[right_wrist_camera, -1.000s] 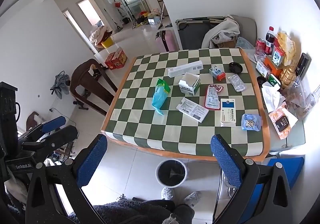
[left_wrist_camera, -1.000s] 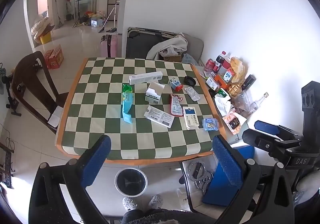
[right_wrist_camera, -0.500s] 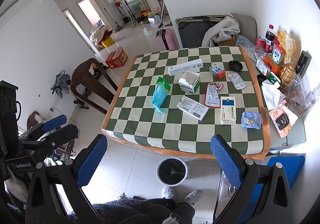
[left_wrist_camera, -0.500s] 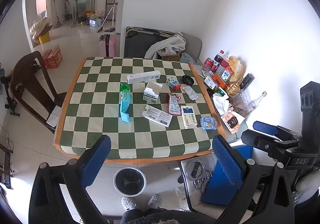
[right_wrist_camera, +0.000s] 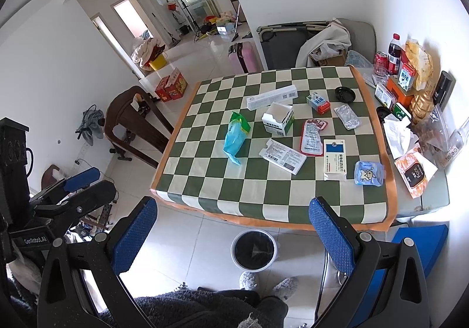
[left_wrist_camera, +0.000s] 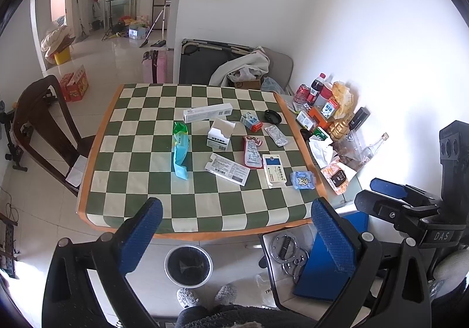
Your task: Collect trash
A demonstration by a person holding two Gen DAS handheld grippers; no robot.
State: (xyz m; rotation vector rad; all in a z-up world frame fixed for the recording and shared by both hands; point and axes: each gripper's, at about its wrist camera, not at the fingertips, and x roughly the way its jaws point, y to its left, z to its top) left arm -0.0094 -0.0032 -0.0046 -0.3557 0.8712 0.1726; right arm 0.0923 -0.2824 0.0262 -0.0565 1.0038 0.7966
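Note:
Trash lies scattered on the green checkered table (left_wrist_camera: 140,181) (right_wrist_camera: 205,196): a teal and green bag (left_wrist_camera: 179,149) (right_wrist_camera: 236,137), an open white box (left_wrist_camera: 220,134) (right_wrist_camera: 278,120), a long white box (left_wrist_camera: 207,112), a flat white carton (left_wrist_camera: 230,168) (right_wrist_camera: 283,156), a red pouch (left_wrist_camera: 252,150), a blue and white box (left_wrist_camera: 274,169) (right_wrist_camera: 334,159), a blue packet (left_wrist_camera: 302,180) (right_wrist_camera: 368,173). A black-lined bin (left_wrist_camera: 188,265) (right_wrist_camera: 254,249) stands on the floor before the table. My left gripper (left_wrist_camera: 234,234) and right gripper (right_wrist_camera: 231,234) are open and empty, high above the near table edge.
A dark wooden chair (left_wrist_camera: 44,122) stands left of the table. Bottles, snacks and tissues (left_wrist_camera: 328,122) crowd a side surface on the right. A blue box (left_wrist_camera: 328,263) and metal parts lie on the floor at right. My slippered feet (left_wrist_camera: 205,295) are by the bin.
Both grippers have drawn back and up slightly, so the table looks a little smaller and farther. Nothing on the table has moved.

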